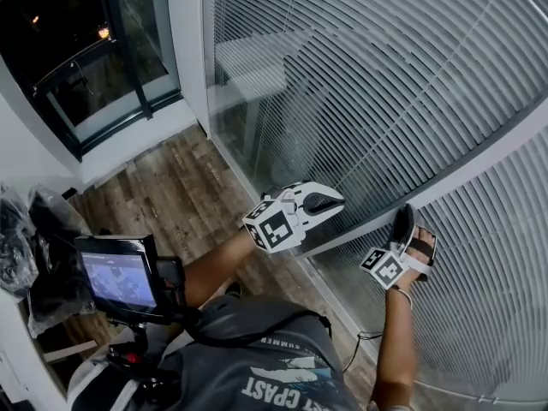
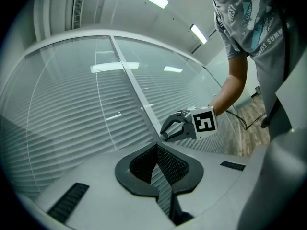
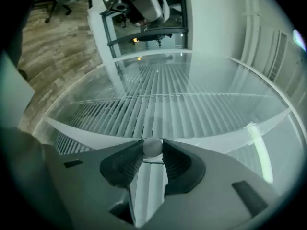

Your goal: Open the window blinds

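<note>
Knob (image 3: 152, 146) in right claw (image 1: 404, 221), left claw (image 1: 334, 202) to its left, both before blinds (image 1: 385, 75)

Support: wood-plank floor (image 1: 171, 187), with brown-grey boards running diagonally in the head view.
Right edge: the boards end at the foot of the glass wall (image 1: 462, 165) that carries the blinds (image 1: 385, 75).
Far edge: a pale sill (image 1: 128, 139) borders the boards beneath a dark window frame (image 1: 86, 101).
On the floor: a thin black cable (image 1: 360, 341) lies just beside the wall's foot.
Left side: dark bags (image 1: 17, 238); what they rest on cannot be told.
</note>
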